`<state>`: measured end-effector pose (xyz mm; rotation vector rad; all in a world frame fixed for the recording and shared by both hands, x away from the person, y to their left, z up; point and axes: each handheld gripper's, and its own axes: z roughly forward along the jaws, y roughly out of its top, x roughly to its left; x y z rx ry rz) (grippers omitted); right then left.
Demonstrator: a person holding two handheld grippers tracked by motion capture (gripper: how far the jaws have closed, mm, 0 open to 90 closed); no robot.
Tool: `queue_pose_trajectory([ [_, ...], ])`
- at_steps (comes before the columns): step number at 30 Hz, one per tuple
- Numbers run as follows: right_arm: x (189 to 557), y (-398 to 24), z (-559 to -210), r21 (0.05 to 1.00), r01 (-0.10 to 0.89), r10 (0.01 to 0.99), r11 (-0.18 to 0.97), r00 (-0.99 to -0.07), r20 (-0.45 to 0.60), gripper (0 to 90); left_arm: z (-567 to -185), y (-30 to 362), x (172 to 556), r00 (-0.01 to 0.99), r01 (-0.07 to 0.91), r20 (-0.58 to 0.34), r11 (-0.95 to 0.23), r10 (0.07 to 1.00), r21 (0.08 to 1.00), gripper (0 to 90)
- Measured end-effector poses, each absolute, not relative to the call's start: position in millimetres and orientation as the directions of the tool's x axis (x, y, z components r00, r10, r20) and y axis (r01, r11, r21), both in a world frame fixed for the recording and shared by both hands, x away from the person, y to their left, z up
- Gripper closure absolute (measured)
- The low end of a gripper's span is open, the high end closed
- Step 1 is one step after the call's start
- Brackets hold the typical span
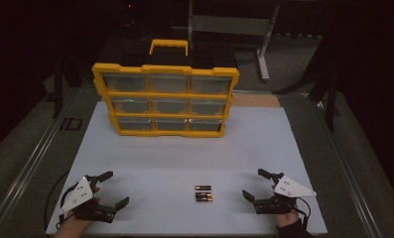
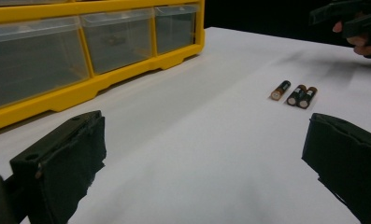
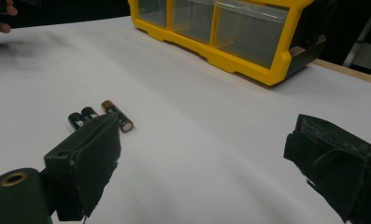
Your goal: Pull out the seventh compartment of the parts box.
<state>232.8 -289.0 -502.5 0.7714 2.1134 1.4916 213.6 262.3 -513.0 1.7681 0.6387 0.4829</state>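
Three small batteries lie near the front of the white board (image 1: pixel 184 153): a single one (image 1: pixel 203 188) and a pair side by side (image 1: pixel 203 197). My left gripper (image 1: pixel 116 187) rests at the front left, jaws wide open with nothing between them. At the front right my right gripper (image 1: pixel 252 182) is open too, just right of the batteries. In the left gripper view the single battery (image 2: pixel 281 90) and the pair (image 2: pixel 302 96) lie ahead of the open left gripper (image 2: pixel 204 154). In the right gripper view the batteries (image 3: pixel 117 115) lie beside the left jaw of the open right gripper (image 3: pixel 202 154).
A yellow organiser (image 1: pixel 167 99) with three rows of clear drawers stands upright at the back of the board, its handle on top. Its drawers (image 2: pixel 113 39) and its corner (image 3: pixel 276 65) rise beyond the jaws. Dark floor and a metal stand lie beyond the table.
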Motion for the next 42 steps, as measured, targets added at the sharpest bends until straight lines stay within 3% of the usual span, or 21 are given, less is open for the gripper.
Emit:
queue_pose_trajectory([
  [7,231,-290,-499,0.954,0.169,0.674,0.248,-0.737,-0.045,8.8,-512,261,213,0.760,0.177,0.008,-0.220,0.649,0.959,0.0],
  [16,228,-287,-497,0.955,0.153,0.669,0.254,-0.741,-0.059,8.8,-511,254,214,0.750,0.269,-0.041,-0.248,0.660,0.931,0.0],
  [32,224,-286,-493,0.955,0.137,0.676,0.262,-0.732,-0.081,8.7,-493,255,213,0.760,0.217,-0.023,-0.221,0.650,0.951,0.0],
  [42,221,-286,-491,0.958,0.124,0.677,0.258,-0.731,-0.087,8.7,-454,265,224,0.754,0.155,0.049,-0.251,0.655,0.956,0.0],
])
